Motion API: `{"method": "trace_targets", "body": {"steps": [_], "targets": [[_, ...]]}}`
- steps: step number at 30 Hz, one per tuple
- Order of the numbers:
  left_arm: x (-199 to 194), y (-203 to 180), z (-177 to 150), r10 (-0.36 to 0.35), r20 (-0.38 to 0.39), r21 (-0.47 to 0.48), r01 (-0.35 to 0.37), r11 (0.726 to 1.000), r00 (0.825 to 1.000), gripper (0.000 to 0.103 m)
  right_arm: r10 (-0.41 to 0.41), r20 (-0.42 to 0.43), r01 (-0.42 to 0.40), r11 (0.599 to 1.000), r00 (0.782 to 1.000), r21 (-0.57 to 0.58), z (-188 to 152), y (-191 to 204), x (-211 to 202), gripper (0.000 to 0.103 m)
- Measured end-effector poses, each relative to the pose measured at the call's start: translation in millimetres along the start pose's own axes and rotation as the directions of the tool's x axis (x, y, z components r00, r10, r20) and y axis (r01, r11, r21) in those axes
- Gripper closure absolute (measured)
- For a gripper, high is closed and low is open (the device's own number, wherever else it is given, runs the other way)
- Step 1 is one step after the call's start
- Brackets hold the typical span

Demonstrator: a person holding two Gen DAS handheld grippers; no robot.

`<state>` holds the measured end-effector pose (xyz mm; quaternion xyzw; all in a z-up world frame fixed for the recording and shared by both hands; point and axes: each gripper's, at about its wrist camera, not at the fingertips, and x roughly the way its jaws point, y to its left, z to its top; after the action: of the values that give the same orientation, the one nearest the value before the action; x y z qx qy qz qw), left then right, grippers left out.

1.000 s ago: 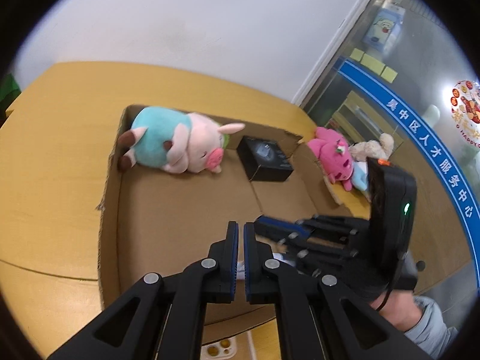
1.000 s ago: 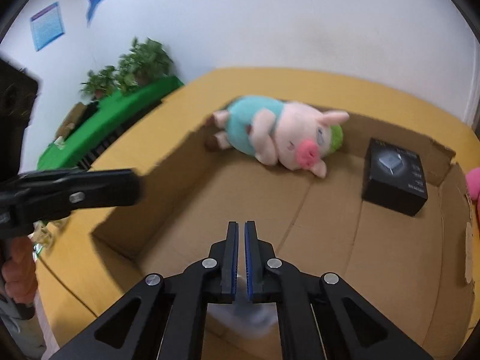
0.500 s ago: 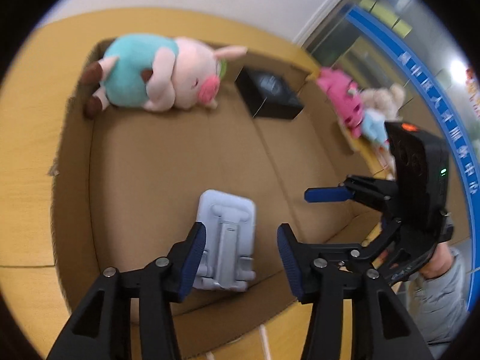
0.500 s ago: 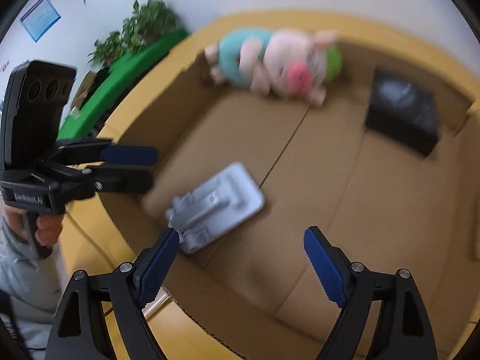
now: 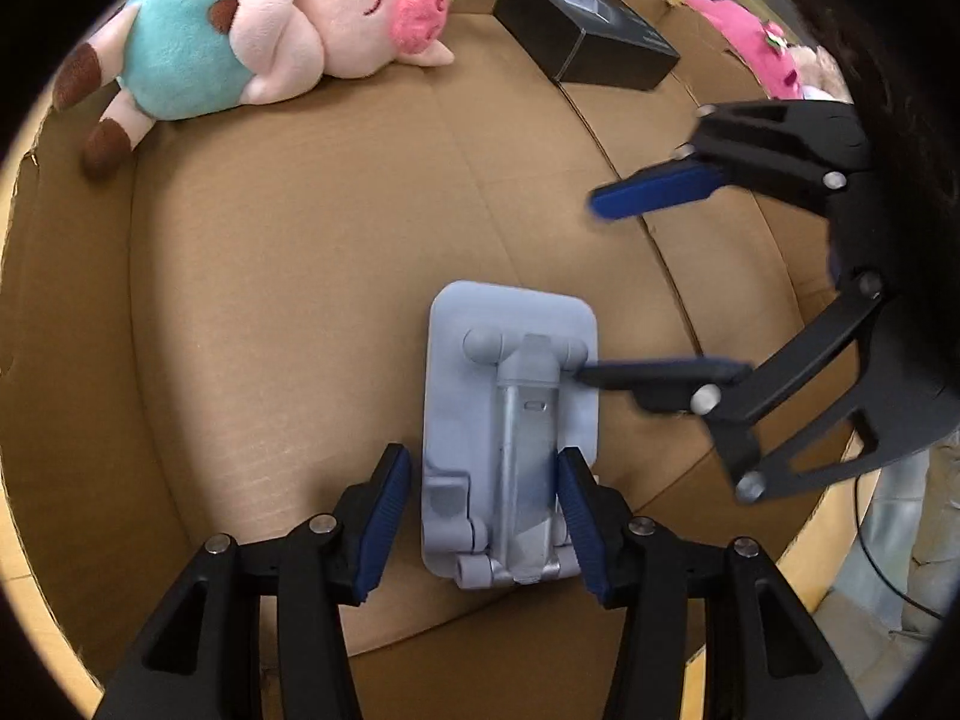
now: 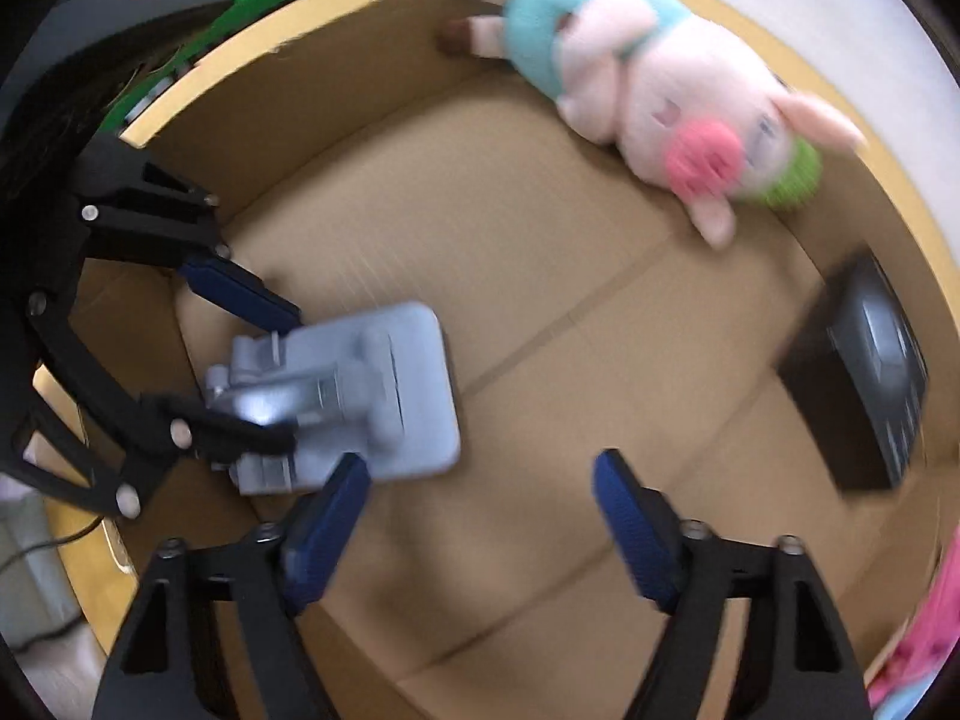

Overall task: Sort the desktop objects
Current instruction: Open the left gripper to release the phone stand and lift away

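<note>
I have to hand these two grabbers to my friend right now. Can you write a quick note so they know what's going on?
Left gripper: jaws open, astride the near end of the grey phone stand; no squeeze visible.
Right gripper: jaws closing on nothing, one tip by the stand's edge.
The stand lies flat in the cardboard box. The plush pig and black box sit along its far side.
A pink plush toy is outside the box, possibly unsorted.

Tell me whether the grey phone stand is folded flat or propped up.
Folded flat: the grey phone stand lies on the cardboard box floor, its arm down against its base plate.
</note>
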<state>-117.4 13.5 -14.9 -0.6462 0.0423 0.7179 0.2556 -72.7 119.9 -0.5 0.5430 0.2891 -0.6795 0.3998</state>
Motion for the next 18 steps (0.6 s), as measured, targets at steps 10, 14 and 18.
{"method": "trace_targets", "body": {"steps": [10, 14, 18], "targets": [[-2.5, 15.4, 18.0, 0.062, 0.053, -0.012, -0.061, 0.998, 0.997, 0.058, 0.085, 0.111, -0.082, 0.996, 0.99, -0.032, 13.4, -3.5, -3.0, 0.074], [-4.2, 25.6, 28.5, 0.095, 0.084, -0.048, -0.091, 0.995, 0.992, 0.058, 0.068, 0.122, -0.072, 0.997, 0.99, 0.024, 25.6, -14.6, -7.1, 0.074], [-7.0, 38.7, 38.3, 0.138, 0.096, -0.103, -0.128, 0.986, 0.986, 0.059, 0.056, 0.127, -0.07, 0.992, 0.99, 0.102, 41.7, -28.7, -2.5, 0.079]]}}
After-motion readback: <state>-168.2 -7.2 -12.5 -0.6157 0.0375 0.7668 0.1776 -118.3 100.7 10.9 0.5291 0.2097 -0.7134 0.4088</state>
